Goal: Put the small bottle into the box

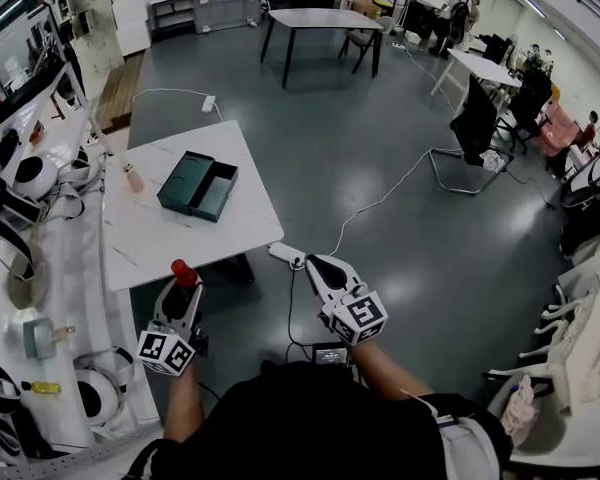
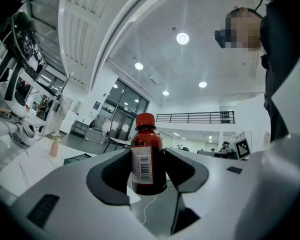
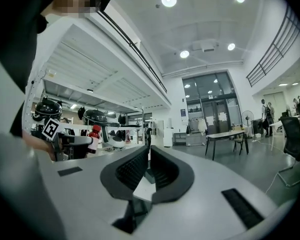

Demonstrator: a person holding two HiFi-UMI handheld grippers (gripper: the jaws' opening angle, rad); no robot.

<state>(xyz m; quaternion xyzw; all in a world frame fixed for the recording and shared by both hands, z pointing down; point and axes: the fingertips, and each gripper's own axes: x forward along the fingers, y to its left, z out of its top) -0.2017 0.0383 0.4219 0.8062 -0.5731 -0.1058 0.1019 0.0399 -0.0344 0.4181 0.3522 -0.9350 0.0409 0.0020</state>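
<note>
A white, marble-patterned surface (image 1: 150,243) stands on the grey floor ahead of the person and to their left. A dark green box (image 1: 198,185) lies on it toward the far side. The box is open, with its two halves side by side.

The left tongs (image 1: 183,290) are held over the near edge of the surface, well apart from the box. They are clamped on the small bottle (image 2: 148,156). The left gripper view shows each jaw pressed against one side of the bottle's lower body. The right tongs (image 3: 149,159) are held off the surface's near right corner, above the floor. Their jaws are drawn together with only a thin slit between them and nothing held there.

The small bottle stands upright in the left tongs. It is dark red with a red cap, and its white label with a barcode faces the camera. A small pinkish bottle (image 1: 133,178) stands on the surface near its left edge, apart from the box.
</note>
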